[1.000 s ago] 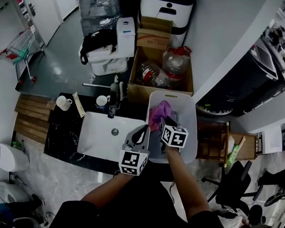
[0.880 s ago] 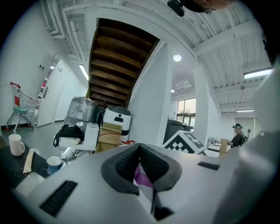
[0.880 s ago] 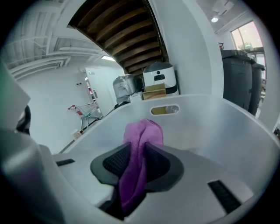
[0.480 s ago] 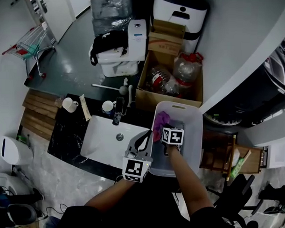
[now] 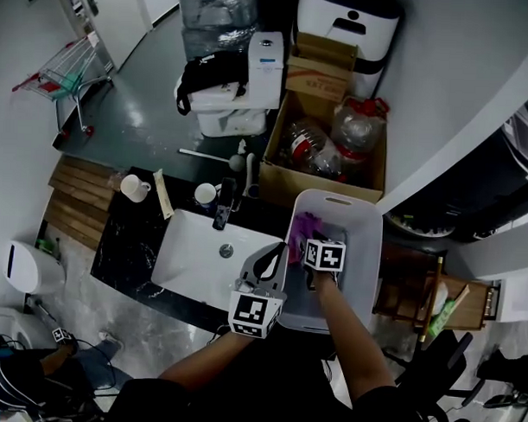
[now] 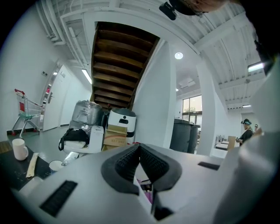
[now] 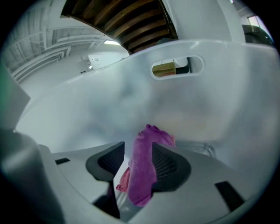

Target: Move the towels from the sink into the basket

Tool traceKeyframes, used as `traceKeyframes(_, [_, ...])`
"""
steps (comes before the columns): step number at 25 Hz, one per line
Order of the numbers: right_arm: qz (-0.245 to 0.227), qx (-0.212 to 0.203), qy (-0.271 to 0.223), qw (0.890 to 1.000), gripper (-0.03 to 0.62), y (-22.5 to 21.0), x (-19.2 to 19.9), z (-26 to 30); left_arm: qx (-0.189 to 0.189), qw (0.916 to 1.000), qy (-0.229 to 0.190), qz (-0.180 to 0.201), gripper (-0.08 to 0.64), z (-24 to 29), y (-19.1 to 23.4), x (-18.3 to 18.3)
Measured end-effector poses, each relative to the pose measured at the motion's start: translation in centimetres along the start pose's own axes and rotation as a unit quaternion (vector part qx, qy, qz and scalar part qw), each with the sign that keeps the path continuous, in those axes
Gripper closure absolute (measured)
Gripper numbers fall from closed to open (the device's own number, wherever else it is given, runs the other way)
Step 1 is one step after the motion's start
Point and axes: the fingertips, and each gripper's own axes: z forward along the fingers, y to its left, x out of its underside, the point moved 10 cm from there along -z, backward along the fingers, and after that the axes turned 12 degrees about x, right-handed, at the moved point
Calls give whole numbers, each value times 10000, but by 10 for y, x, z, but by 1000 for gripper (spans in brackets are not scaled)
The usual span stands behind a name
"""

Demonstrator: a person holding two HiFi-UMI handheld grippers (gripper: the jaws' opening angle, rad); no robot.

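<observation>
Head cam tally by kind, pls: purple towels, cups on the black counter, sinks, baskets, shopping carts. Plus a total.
Purple towel: 1
Cups: 2 (mug, cup)
Sink: 1
Basket: 1
Shopping cart: 1
Total: 6

Your left gripper (image 5: pixel 267 259), at centre frame in the head view, points level, jaws closed tip to tip and empty. Your right gripper (image 7: pixel 136 161), just right of it, angles downward. Its jaws have just been opening, and a purple towel (image 7: pixel 144 168) hangs between them.
</observation>
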Motion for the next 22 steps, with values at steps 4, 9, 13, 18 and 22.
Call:
traceKeyframes(4, [24,-76,-235,9997,383,2,0,-16,39,10000,-29,-24,555,-3,-3,1])
traceKeyframes(9, [46,-20,-674,9977,392,5,-5,-49,116,9999,-61,-46,555,-9,-7,0])
traceKeyframes(13, [270,-23,-1255,9917,424,9,-13,-86,170,9998,-75,-36,555,-14,-10,-2])
traceKeyframes(18, [172,29,-1884,9819,467,20,-21,-131,253,9996,-93,-17,555,-19,-14,-4])
traceKeyframes(22, [71,31,-2338,9723,518,27,-22,-164,318,9994,-102,-25,555,-23,-20,-4])
